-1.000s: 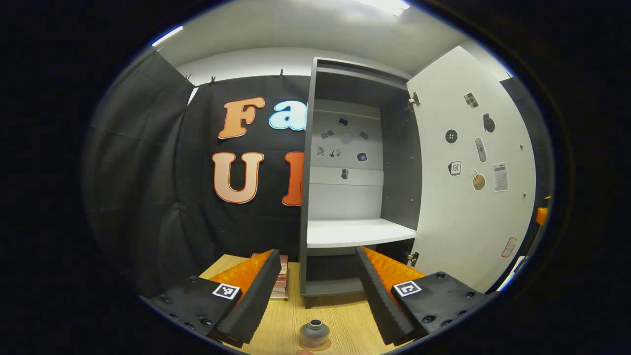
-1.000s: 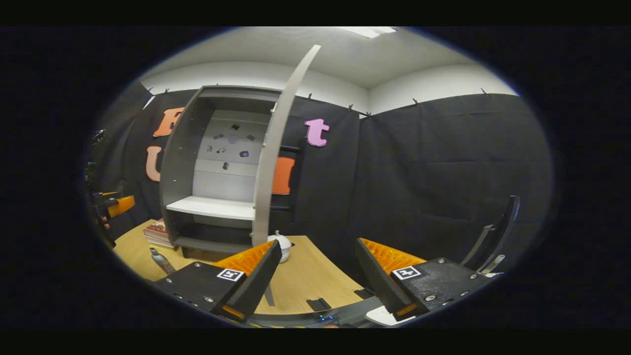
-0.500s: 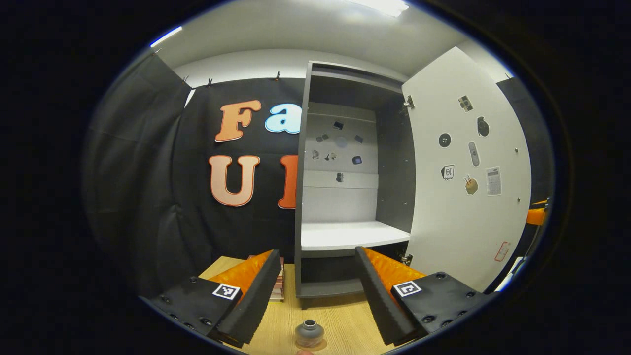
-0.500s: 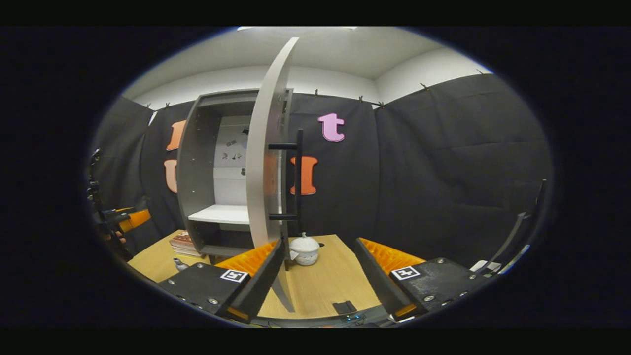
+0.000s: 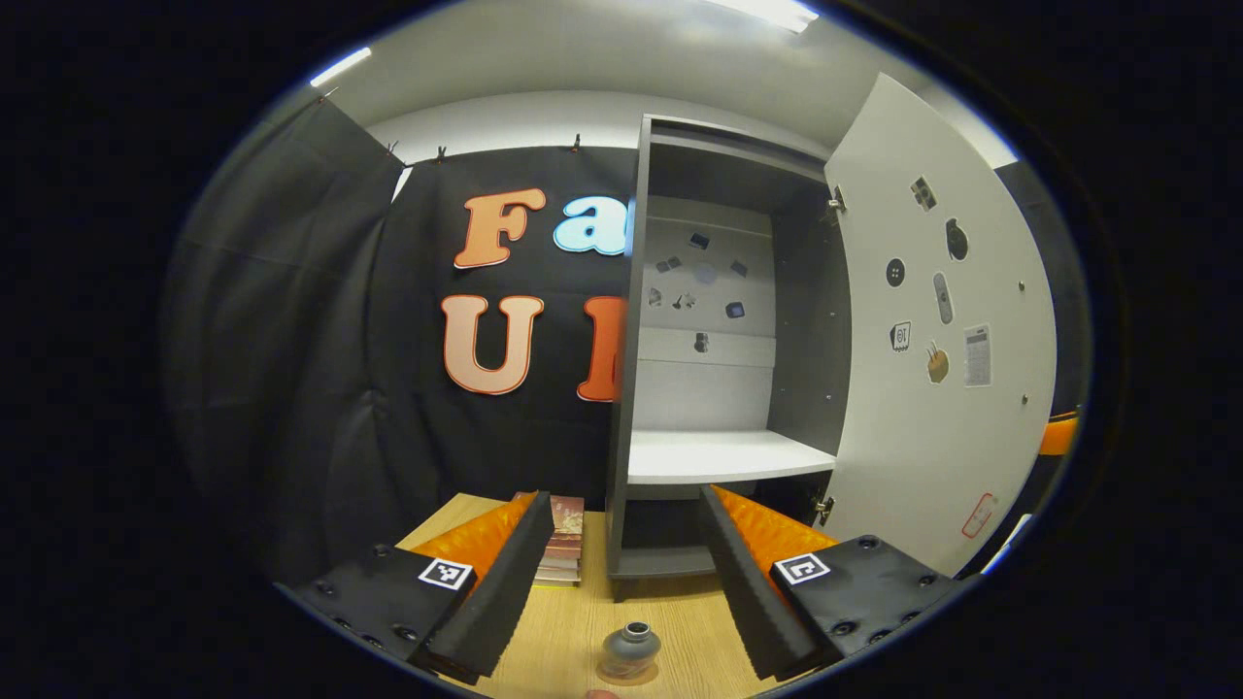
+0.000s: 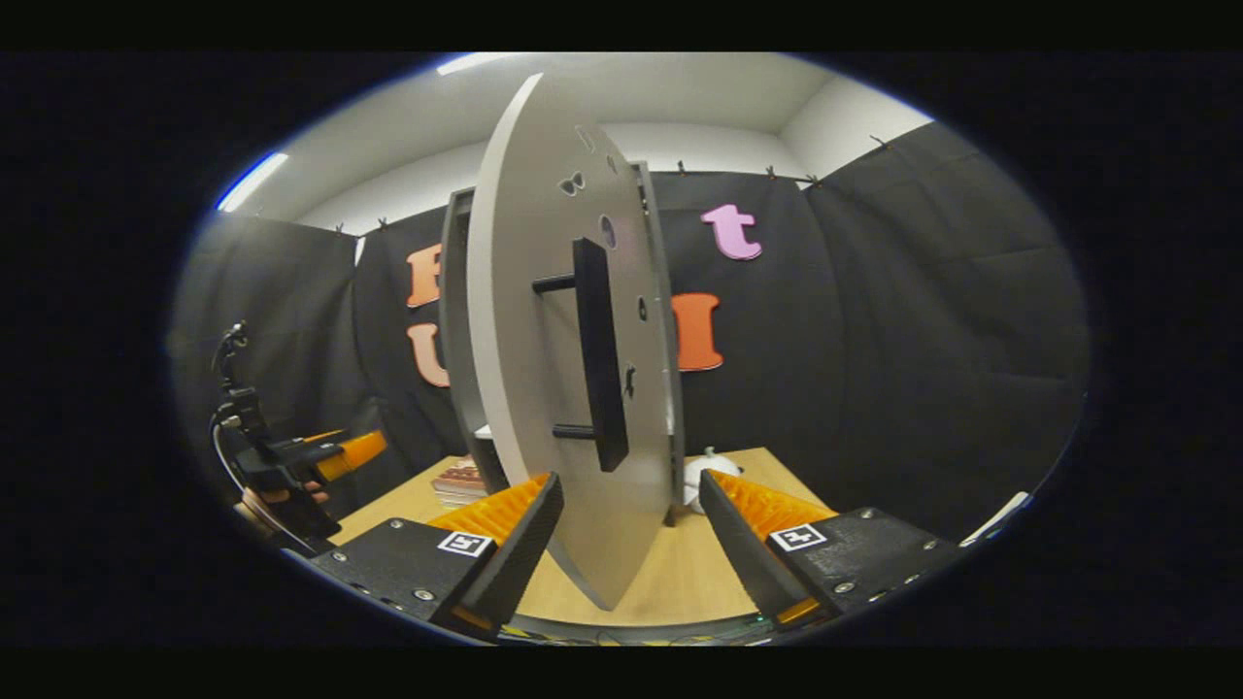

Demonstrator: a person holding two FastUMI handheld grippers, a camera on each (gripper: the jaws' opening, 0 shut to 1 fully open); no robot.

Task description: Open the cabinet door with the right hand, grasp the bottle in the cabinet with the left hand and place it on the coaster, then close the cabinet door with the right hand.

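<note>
A small grey bottle (image 5: 629, 649) stands upright on a brownish coaster (image 5: 608, 677) on the wooden table, low in the left gripper view. My left gripper (image 5: 626, 582) hangs open above and behind it, nothing between its fingers. The grey cabinet (image 5: 719, 456) stands open, its white shelf bare, the door (image 5: 932, 408) swung out to the right. In the right gripper view the door's outer face (image 6: 544, 388) with its black bar handle (image 6: 597, 354) is close in front. My right gripper (image 6: 626, 544) is open, the door's lower edge standing between its fingers without touching them.
A stack of books (image 5: 563, 544) lies left of the cabinet foot. A white lidded pot (image 6: 704, 476) sits on the table behind the door. The left gripper and the hand holding it (image 6: 311, 461) are at the far left of the right gripper view.
My right gripper has swung round from the door's edge to face its outer side and handle, and come closer. The left gripper has shifted slightly; the bottle stays on the coaster.
</note>
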